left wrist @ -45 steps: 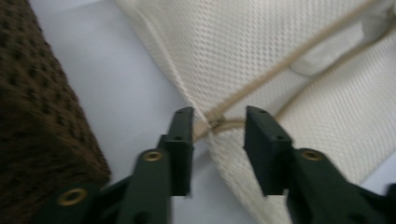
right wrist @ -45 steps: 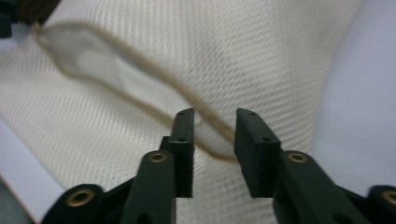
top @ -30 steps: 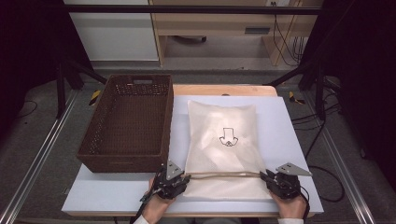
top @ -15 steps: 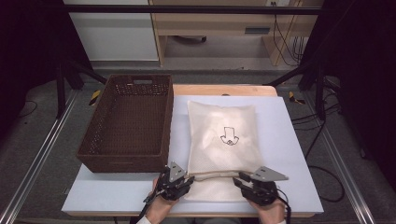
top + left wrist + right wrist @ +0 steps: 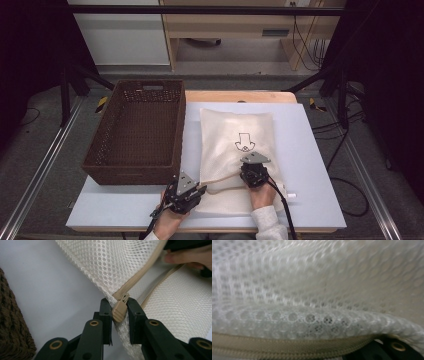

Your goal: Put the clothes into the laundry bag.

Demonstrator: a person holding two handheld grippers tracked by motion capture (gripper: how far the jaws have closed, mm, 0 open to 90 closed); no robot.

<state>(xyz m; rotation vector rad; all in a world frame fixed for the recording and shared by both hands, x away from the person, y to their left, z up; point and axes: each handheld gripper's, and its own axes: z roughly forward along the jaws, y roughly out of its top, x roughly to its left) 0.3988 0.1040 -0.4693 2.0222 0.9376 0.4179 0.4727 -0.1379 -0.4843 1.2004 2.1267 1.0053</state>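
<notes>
A white mesh bag [image 5: 235,130] with a black arrow print lies on the white table [image 5: 310,150]. My left gripper [image 5: 199,190] is shut on the bag's near left corner, its jaws on either side of the tan zipper pull [image 5: 119,310]. My right gripper [image 5: 251,172] sits over the middle of the bag, shut on the upper zipper edge [image 5: 225,179] and holding it folded back, so the mouth gapes. In the right gripper view the mesh [image 5: 312,290] and the tan zipper tape [image 5: 287,347] lie right against the camera.
A brown wicker basket [image 5: 135,130] stands empty at the left of the bag, close to my left gripper. Bare table lies to the right of the bag. A wooden desk [image 5: 235,25] and cables [image 5: 305,40] stand beyond the table's far edge.
My right gripper has gone from the bag's near right corner leftward and away from the person to the bag's middle, dragging the upper zipper edge along. The left gripper has stayed put.
</notes>
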